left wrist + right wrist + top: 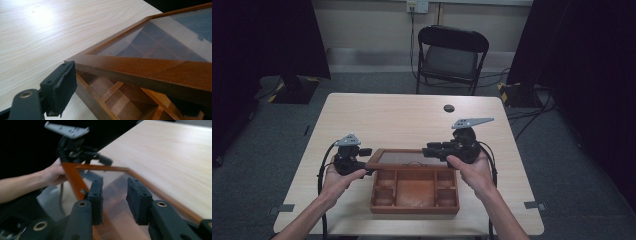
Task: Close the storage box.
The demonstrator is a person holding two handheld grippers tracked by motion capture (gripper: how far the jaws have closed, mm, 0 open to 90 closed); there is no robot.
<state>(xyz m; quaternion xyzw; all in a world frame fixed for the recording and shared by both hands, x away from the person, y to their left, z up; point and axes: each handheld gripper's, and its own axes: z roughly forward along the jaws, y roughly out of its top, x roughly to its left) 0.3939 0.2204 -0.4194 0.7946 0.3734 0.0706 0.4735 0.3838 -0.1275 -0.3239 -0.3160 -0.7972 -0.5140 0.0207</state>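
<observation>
Box [414,192] on table [377,112] — glass lid [404,158] raised. Left gripper [368,171] clamps lid's left corner; right gripper [113,195] parted over lid, gripping nothing.

Pale wood-grain counter [402,117] with rounded corners, standing on grey carpet. Near the middle of its near edge, a brown wooden compartment box [414,191]. Far right, a small dark round disc [449,108].

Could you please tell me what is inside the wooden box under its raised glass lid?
The wooden box holds bare wooden compartments, apparently empty. The glass lid hides the rear row in the high view.
</observation>
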